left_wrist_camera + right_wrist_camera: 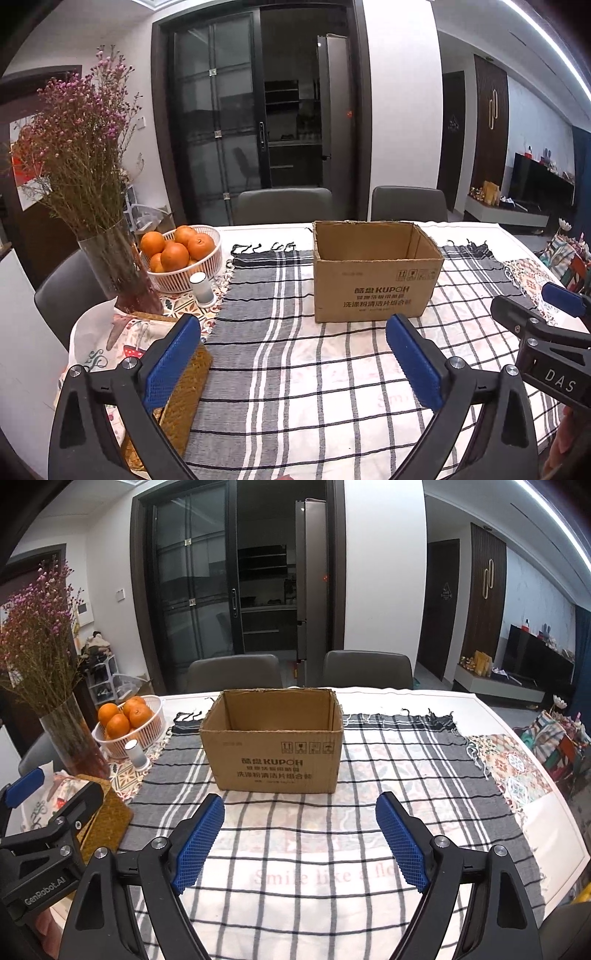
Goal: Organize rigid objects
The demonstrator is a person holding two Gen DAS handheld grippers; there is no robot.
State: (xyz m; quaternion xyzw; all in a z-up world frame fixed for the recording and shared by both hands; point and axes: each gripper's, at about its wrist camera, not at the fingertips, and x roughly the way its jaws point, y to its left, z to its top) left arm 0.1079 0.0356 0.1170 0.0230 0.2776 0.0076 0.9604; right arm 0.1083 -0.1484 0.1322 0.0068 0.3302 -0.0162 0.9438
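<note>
An open brown cardboard box (273, 738) with printed lettering is seen standing upright on a grey-and-white checked cloth (332, 830) spread over the desk (561, 834). The left hand-held gripper (291, 362) and the right hand-held gripper (301, 840) are held just short of the box, jaws spread apart, nothing between them. A white slatted basket (184, 275) of oranges (173, 254) is set beside a glass vase (118, 273) at the left.

Both grippers look alike: left gripper (291, 363) and right gripper (301, 840) have black plastic arms, silver screw heads and blue mesh-textured pads (197, 843). White lettering reads "GenRobot.AI" and "DAS".
</note>
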